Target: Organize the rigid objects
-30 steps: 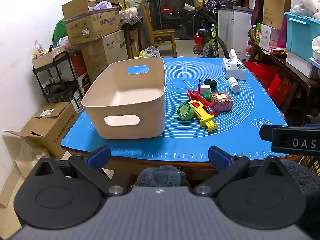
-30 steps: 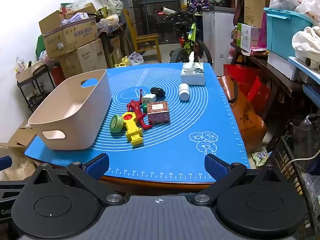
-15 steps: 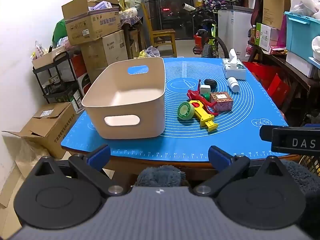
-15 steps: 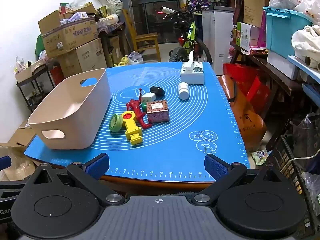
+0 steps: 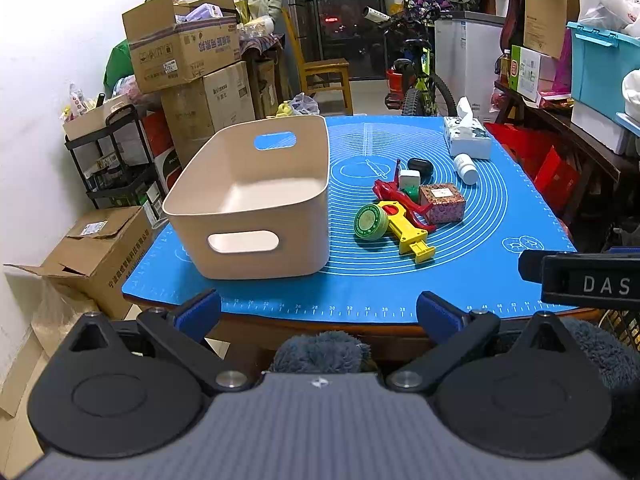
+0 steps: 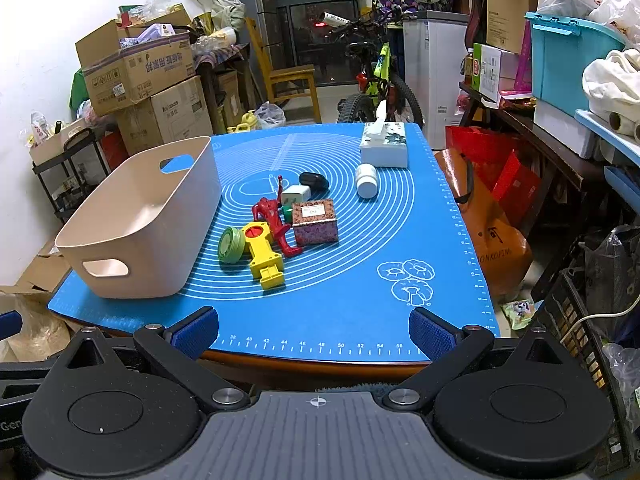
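An empty beige bin [image 5: 256,200] [image 6: 140,232] stands on the left of the blue mat [image 5: 460,276] [image 6: 352,280]. To its right lie a green tape roll [image 5: 370,222] [image 6: 231,245], a yellow toy [image 5: 406,230] [image 6: 264,256], a red toy [image 5: 394,196] [image 6: 274,218], a patterned box [image 5: 442,203] [image 6: 315,222], a white cube [image 5: 409,178] [image 6: 294,193], a black case [image 5: 420,166] [image 6: 314,181] and a white bottle [image 5: 466,168] [image 6: 367,181]. My left gripper [image 5: 318,314] and right gripper [image 6: 314,330] are open and empty at the table's near edge.
A tissue box [image 5: 466,138] [image 6: 384,144] stands at the mat's far right. Cardboard boxes [image 5: 184,56] and a black rack [image 5: 116,156] stand left of the table. A bicycle [image 6: 376,80] and a chair [image 5: 320,76] are behind it. Red bags [image 6: 492,184] and shelves are to the right.
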A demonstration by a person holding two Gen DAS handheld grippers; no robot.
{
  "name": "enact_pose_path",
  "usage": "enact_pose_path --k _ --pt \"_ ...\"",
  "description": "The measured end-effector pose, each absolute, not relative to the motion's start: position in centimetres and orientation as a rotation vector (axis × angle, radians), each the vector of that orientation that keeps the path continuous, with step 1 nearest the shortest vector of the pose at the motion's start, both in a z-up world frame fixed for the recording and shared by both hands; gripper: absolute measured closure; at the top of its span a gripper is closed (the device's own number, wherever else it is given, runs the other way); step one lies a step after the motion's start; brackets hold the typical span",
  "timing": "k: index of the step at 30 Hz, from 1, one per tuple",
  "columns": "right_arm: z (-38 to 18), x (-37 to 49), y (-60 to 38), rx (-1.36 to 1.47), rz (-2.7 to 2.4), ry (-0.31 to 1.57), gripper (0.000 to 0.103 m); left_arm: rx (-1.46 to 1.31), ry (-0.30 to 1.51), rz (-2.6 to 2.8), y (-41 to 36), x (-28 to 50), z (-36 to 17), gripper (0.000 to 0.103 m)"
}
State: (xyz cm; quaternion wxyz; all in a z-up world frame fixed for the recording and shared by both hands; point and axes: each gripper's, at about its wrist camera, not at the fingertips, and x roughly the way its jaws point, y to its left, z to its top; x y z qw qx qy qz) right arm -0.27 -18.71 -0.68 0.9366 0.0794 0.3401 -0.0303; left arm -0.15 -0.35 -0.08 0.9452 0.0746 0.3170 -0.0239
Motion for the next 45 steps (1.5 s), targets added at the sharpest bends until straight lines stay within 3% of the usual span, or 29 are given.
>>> enact_pose_path --k 45 --pt "-0.75 -0.26 -18.76 0.173 -0.063 0.698 0.003 0.15 0.654 -0.041 0.02 0.14 -0.22 0.0"
